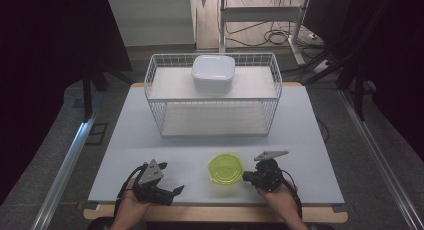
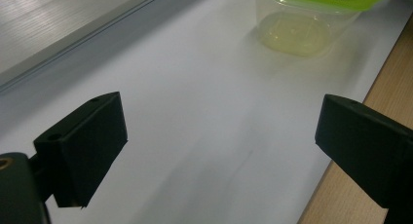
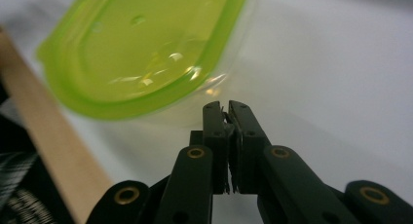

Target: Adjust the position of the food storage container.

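A clear tub with a lime-green lid point(image 1: 225, 168) sits on the white tabletop point(image 1: 150, 140) near its front edge, between my two hands. My right gripper point(image 1: 245, 176) lies just right of it, pointing left at its side. In the right gripper view the jaws point(image 3: 225, 107) are shut with nothing between them, their tips close under the green lid point(image 3: 146, 44); I cannot tell whether they touch the tub. My left gripper point(image 1: 172, 192) rests at the front left, apart from the tub. Its jaws point(image 2: 219, 141) stand wide open and empty, the tub point(image 2: 311, 19) farther ahead.
A white wire rack point(image 1: 150, 80) with two shelves stands at the back of the table, and a white lidded box point(image 1: 213, 72) sits on its top shelf. The table's wooden front edge point(image 1: 215, 214) runs just behind both hands.
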`<state>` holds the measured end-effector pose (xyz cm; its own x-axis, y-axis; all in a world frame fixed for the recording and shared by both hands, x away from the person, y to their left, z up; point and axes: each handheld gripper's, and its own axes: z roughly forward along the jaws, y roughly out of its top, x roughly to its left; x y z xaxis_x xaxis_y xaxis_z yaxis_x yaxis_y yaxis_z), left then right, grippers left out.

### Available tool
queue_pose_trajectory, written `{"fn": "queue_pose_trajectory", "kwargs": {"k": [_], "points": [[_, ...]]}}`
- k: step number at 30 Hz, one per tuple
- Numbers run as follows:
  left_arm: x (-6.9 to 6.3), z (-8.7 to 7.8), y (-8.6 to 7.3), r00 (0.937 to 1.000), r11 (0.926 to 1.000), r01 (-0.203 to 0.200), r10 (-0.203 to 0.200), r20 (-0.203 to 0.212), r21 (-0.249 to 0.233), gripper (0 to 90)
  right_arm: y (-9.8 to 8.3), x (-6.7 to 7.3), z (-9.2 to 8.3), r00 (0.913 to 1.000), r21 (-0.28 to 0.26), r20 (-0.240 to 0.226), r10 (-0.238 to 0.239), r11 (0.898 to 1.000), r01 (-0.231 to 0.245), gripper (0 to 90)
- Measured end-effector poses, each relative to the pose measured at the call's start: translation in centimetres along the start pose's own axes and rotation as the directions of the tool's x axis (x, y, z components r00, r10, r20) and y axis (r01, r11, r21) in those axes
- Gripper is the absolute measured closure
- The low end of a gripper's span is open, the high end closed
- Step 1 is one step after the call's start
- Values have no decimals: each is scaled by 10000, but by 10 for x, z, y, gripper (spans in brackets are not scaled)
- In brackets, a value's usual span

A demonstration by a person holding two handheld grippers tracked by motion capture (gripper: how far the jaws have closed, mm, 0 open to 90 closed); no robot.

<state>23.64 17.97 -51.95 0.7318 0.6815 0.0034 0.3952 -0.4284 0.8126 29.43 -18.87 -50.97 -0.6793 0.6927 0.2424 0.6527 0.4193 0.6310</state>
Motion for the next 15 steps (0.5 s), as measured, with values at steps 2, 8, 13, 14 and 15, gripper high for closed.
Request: {"fn": "queue_pose_trajectory", "kwargs": {"k": [2,8,13,14,15], "points": [[0,0,0,10000,10000,-11,11,-4,23,45,-2,5,0,9995,0,-298,86,10000,-86,864],[0,0,0,10000,10000,-29,29,-13,37,44,4,14,6,9989,69,-402,-247,9997,250,864],[0,1,0,10000,10000,-28,28,1,57,44,15,16,20,9985,216,-424,-334,9992,344,864],[0,1,0,10000,10000,-33,33,3,63,45,17,17,22,9985,223,-416,-344,9991,353,864],[0,1,0,10000,10000,-35,35,5,68,44,20,18,24,9983,222,-425,-409,9989,418,864]]}}
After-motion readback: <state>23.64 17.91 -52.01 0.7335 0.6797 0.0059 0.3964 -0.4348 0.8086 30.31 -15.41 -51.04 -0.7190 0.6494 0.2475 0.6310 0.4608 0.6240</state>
